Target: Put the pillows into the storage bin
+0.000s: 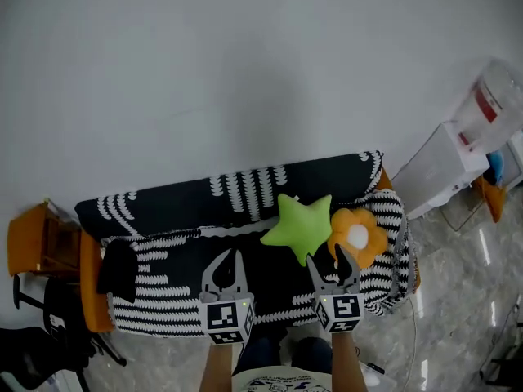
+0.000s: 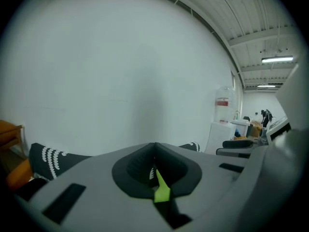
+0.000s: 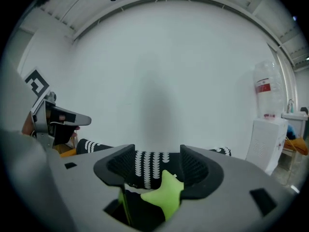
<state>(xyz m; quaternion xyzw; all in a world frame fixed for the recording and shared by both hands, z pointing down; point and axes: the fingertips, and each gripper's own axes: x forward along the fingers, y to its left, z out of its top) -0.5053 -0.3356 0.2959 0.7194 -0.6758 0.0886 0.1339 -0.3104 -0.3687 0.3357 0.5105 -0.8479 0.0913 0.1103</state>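
A lime-green star pillow (image 1: 298, 225) lies on the seat of a black-and-white striped sofa (image 1: 163, 207), and an orange flower pillow (image 1: 357, 237) leans beside it on the right arm. My right gripper (image 1: 329, 259) is open just below the star's lower point, between the two pillows. In the right gripper view the star pillow (image 3: 164, 195) shows between and beyond the spread jaws of that gripper (image 3: 157, 153), untouched by the pads. My left gripper (image 1: 228, 258) hovers over the seat's middle, left of the star. Its jaw tips meet in the left gripper view (image 2: 154, 146), with nothing held. No storage bin is visible.
An orange wooden side piece (image 1: 33, 239) stands at the sofa's left end, with a black item (image 1: 118, 268) on that arm. A white water dispenser (image 1: 445, 166) stands to the right. A black chair (image 1: 37, 345) is at the lower left. A white wall rises behind the sofa.
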